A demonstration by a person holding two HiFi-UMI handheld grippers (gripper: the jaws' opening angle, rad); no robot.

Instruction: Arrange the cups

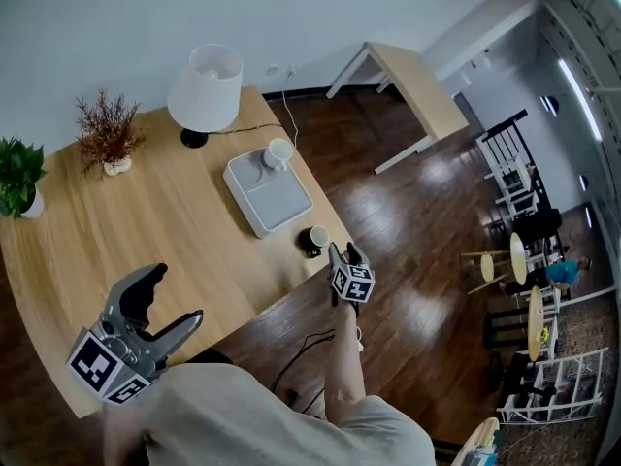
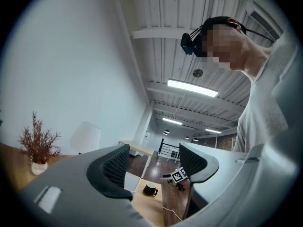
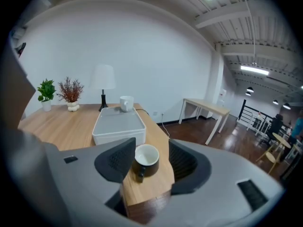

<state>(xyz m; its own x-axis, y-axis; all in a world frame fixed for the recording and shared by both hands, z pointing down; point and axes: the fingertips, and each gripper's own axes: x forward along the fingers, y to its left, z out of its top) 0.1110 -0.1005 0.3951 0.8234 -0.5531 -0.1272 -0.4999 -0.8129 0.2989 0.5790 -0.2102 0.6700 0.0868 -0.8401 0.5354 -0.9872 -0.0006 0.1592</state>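
A black cup with a white inside [image 1: 315, 239] [image 3: 144, 161] stands upright near the table's front right corner, its handle toward me. My right gripper [image 1: 343, 253] [image 3: 152, 151] hangs just off that edge, jaws open on either side of the cup without touching it. A white cup [image 1: 278, 153] [image 3: 126, 103] sits at the far corner of a white tray [image 1: 267, 202] [image 3: 118, 126]. My left gripper [image 1: 179, 294] [image 2: 154, 163] is open and empty over the table's near left part. In the left gripper view it looks toward the black cup [image 2: 150, 189].
On the wooden table [image 1: 165, 221] stand a white lamp [image 1: 205, 87], a dried red plant [image 1: 109, 134] and a green plant [image 1: 19, 175] along the far side. A cable runs off the table's edge. A second table [image 1: 417, 85] and chairs [image 1: 514, 163] stand on the dark floor.
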